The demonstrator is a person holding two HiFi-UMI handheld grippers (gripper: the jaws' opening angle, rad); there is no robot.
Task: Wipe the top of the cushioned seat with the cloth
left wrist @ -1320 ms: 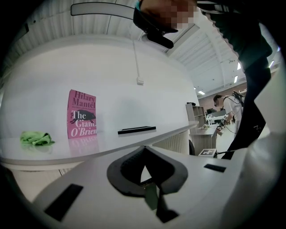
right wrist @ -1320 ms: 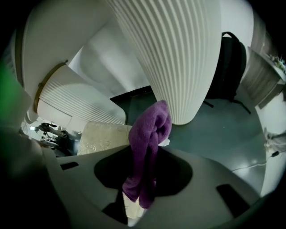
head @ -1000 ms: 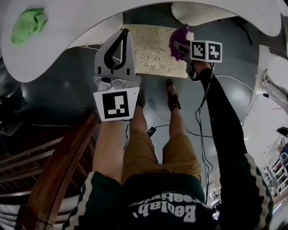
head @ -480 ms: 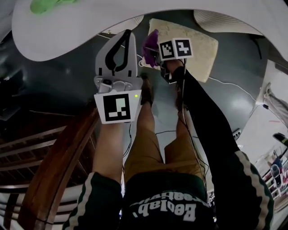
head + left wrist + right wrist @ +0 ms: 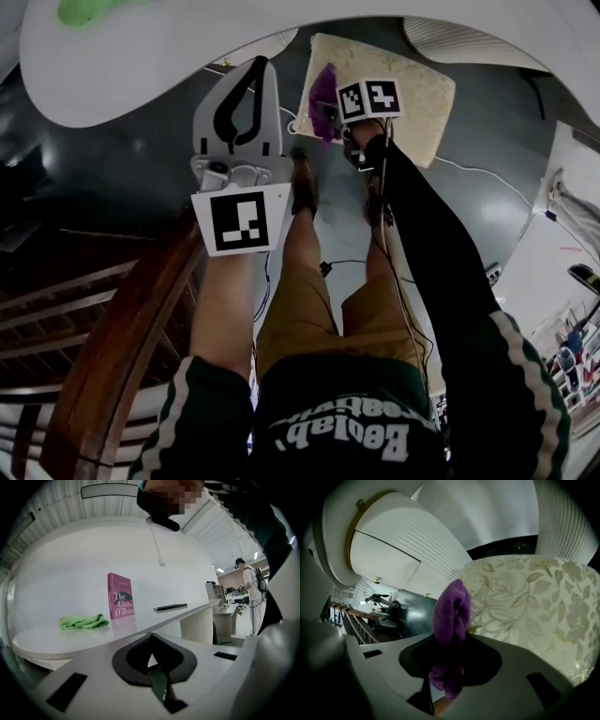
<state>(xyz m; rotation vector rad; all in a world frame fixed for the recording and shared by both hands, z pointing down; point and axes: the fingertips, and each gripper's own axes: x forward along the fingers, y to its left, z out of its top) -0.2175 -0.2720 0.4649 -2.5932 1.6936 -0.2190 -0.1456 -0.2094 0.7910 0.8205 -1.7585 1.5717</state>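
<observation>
The right tongs (image 5: 326, 114) pinch a bunched purple cloth (image 5: 324, 94) between their jaws. In the right gripper view the cloth (image 5: 451, 611) rises as a thick fold out of the jaw gap of the right tongs (image 5: 449, 641) and hangs below it in a loose tail. It sits at the left edge of the cream cushioned seat with a pale leaf pattern (image 5: 534, 606). Whether the fabric presses on the cushion cannot be told. In the head view the seat (image 5: 412, 94) lies on the dark floor ahead of the person's brown shoes (image 5: 302, 183), and the cloth covers its near left part.

The left tongs (image 5: 260, 67) are held higher and to the left, well apart from the seat. Their jaws are pressed together at the tips with nothing between them. The left gripper view shows the same: the left tongs (image 5: 151, 634) meet at a point.

Beyond them is a white round surface (image 5: 56, 641). A crumpled green cloth (image 5: 83, 621) lies on it, and a pink book (image 5: 120, 596) stands upright just beside that cloth. A slim dark flat object (image 5: 169, 607) lies farther right. A person (image 5: 251, 592) stands in the far background. In the head view a brown wooden handrail (image 5: 122, 356) runs along the lower left.
</observation>
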